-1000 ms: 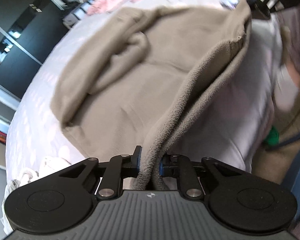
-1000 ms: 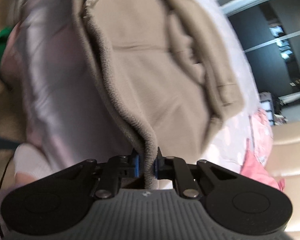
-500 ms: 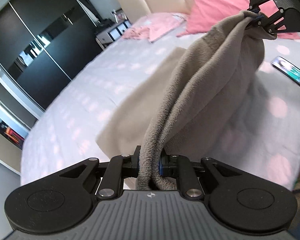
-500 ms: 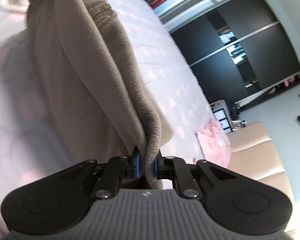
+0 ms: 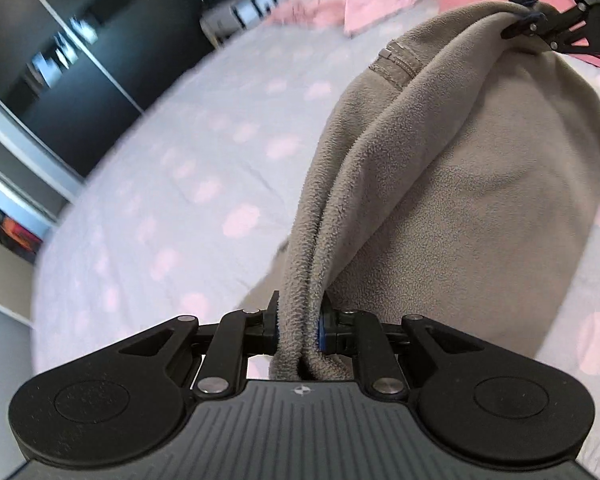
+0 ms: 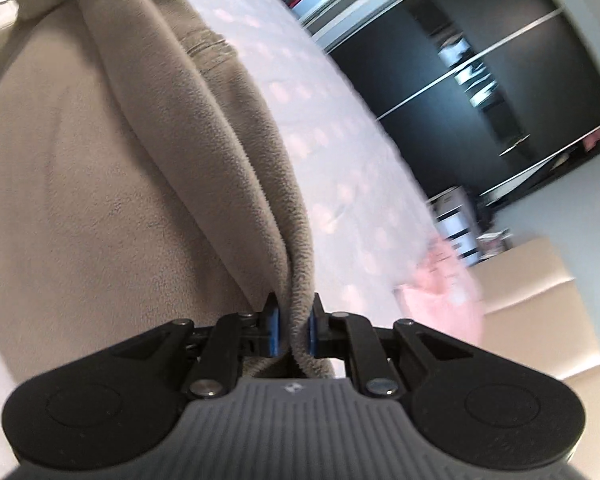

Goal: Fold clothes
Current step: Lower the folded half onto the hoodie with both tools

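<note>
Both grippers, left gripper [image 5: 298, 322] and right gripper [image 6: 292, 330], stay clamped on the tan fleece garment [image 5: 460, 200], which has come up off the bed [image 5: 180, 168] and now hangs stretched ahead of the fingers, ready to lay flat.

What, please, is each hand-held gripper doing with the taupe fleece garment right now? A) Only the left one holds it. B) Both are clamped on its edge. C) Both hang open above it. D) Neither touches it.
B: the left hand-held gripper and the right hand-held gripper each pinch a doubled edge of the fleece garment, which hangs between them above the bed.
</note>
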Demonstrator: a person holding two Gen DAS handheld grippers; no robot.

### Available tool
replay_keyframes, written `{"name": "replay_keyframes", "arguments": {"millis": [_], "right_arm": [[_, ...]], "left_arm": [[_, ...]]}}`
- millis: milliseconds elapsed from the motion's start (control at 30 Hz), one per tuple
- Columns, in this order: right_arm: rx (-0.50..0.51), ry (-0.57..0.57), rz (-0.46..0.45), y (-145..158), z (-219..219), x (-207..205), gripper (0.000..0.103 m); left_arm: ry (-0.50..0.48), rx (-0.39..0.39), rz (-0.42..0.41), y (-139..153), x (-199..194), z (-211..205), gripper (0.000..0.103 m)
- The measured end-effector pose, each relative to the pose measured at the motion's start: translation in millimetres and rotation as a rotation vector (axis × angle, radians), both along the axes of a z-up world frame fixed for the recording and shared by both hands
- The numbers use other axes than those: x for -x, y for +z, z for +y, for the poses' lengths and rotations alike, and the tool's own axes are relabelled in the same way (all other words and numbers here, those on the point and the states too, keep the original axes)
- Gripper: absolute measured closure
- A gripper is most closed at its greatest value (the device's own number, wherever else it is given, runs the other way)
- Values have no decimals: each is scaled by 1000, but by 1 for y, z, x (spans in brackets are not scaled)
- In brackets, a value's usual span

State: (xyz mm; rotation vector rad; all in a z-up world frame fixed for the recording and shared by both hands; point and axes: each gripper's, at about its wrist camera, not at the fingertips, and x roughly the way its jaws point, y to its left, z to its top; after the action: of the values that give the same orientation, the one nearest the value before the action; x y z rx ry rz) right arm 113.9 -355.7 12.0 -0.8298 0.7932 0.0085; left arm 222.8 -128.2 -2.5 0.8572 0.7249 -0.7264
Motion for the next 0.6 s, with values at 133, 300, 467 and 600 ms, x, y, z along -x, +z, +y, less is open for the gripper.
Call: {"name": "replay_keyframes", "arguments": {"millis": [133, 300, 467, 600], "right_arm": [[-31, -10, 67, -33, -15, -42, 88], [-55, -27, 113, -59, -27, -78, 87], [-80, -63, 103, -74, -38, -96, 77], [-113, -130, 72, -79, -46, -101, 63]], "left_arm": [[26, -25, 84, -33, -45, -9, 90], [26, -75, 143, -69, -79, -21, 88], [32, -66, 139, -83, -92, -20, 79], [67, -30, 92, -84, -93, -21, 68]]}}
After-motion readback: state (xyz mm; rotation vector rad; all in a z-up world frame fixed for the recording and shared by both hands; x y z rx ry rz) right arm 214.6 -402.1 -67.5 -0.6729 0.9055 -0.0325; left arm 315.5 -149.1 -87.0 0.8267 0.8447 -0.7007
